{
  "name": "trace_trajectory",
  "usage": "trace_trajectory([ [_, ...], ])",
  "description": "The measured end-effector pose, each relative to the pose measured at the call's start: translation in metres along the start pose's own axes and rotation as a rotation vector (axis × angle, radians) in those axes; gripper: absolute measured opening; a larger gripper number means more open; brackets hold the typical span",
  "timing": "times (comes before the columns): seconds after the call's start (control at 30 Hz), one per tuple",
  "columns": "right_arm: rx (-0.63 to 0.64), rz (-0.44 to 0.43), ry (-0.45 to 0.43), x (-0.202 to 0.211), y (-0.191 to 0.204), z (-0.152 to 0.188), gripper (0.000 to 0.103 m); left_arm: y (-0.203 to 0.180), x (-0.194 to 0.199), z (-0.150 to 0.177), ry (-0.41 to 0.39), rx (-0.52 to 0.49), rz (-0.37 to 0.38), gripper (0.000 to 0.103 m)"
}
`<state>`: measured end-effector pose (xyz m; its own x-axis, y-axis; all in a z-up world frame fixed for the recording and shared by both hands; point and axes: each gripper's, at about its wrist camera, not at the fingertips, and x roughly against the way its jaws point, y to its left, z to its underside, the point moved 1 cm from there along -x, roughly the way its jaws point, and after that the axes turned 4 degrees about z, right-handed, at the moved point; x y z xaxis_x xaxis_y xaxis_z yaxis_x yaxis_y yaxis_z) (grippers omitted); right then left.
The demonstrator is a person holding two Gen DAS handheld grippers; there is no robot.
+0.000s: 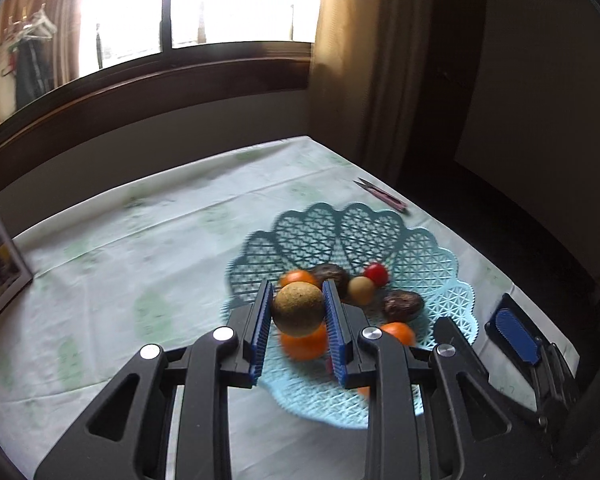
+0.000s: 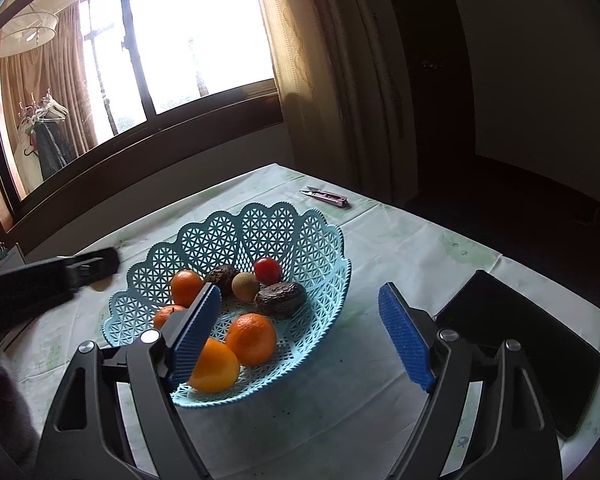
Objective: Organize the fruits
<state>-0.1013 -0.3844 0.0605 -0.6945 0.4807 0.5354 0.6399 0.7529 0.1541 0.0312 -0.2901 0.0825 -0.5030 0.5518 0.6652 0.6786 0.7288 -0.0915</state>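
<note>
The left claw (image 1: 298, 314), angled downward over the near side of the basket (image 1: 452, 312), is clamped on a round tan-green fruit (image 1: 298, 310), its blue pads (image 1: 260, 332) pressing both flanks. Below the held fruit an orange (image 1: 306, 344) lies in the basket. The right claw (image 2: 300, 336), tilted down at the basket's (image 2: 324, 312) near rim, stands wide apart with nothing between its pads (image 2: 404, 340); its left finger overlaps two oranges (image 2: 214, 368). Deeper in the basket lie a third orange (image 2: 186, 286), a small tan fruit (image 2: 245, 286), two dark wrinkled fruits (image 2: 280, 298) and a red one (image 2: 267, 270). Beyond, on the cloth-covered tabletop (image 2: 400, 240), sits a pink clipper (image 2: 328, 197).
</note>
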Motion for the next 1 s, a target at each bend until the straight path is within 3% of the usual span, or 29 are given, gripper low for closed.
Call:
trace_trajectory([
  [0.23,-0.016,0.016,0.007,-0.002,-0.004,-0.001,0.083,-0.011,-0.021,-0.001,0.027,-0.020,0.008,0.026],
  [0.73,-0.030,0.058,-0.005,-0.003,-0.008,-0.002,0.084,-0.012,-0.025,-0.001,0.013,-0.017,0.014,0.027],
  [0.77,-0.033,0.060,-0.005,-0.003,-0.009,-0.002,0.088,-0.012,-0.024,-0.001,0.009,-0.017,0.010,0.033],
  [0.9,-0.036,0.064,-0.014,-0.002,-0.010,-0.002,0.091,-0.009,-0.016,-0.001,-0.038,-0.019,-0.032,0.081],
  [1.0,-0.035,0.062,-0.012,-0.002,-0.010,-0.002,0.091,-0.008,-0.012,-0.001,-0.057,-0.040,-0.072,0.091],
])
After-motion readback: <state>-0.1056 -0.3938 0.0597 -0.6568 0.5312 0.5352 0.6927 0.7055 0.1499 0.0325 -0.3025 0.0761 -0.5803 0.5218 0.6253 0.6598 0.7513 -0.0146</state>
